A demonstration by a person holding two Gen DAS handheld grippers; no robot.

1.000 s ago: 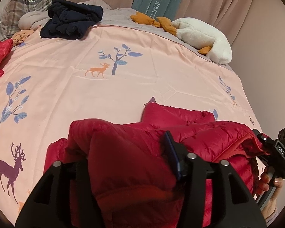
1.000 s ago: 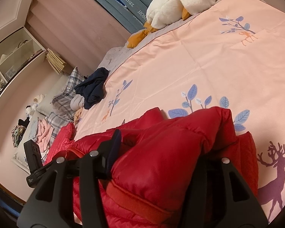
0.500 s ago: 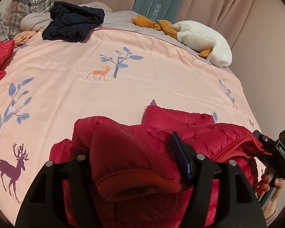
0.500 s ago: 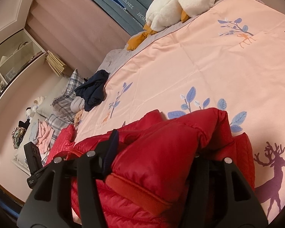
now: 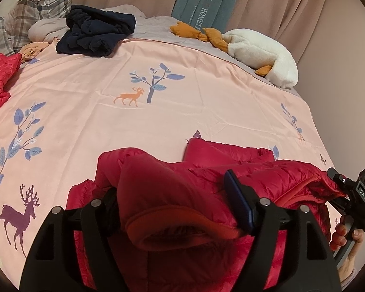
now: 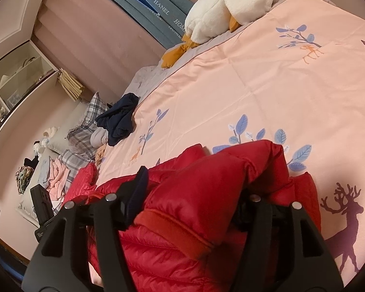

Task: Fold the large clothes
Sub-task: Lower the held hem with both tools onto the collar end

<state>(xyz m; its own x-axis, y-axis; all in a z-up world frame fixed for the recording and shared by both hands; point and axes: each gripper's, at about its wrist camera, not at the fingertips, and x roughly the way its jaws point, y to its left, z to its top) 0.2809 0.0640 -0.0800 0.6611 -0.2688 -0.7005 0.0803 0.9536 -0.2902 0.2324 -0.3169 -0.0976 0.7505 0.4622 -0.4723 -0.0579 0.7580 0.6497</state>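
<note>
We ease both grippers, left (image 5: pixel 172 209) and right (image 6: pixel 192 209), apart around the folded red jacket (image 5: pixel 231 185), jaws just opening to release it onto the bed (image 5: pixel 158 126).

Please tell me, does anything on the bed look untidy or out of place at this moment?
Yes. A dark navy garment lies crumpled in a heap near the plaid pillows, not folded. A white plush toy lies at the far edge of the pink duvet. The red puffer jacket in front is bunched up, its fold unfinished.
</note>
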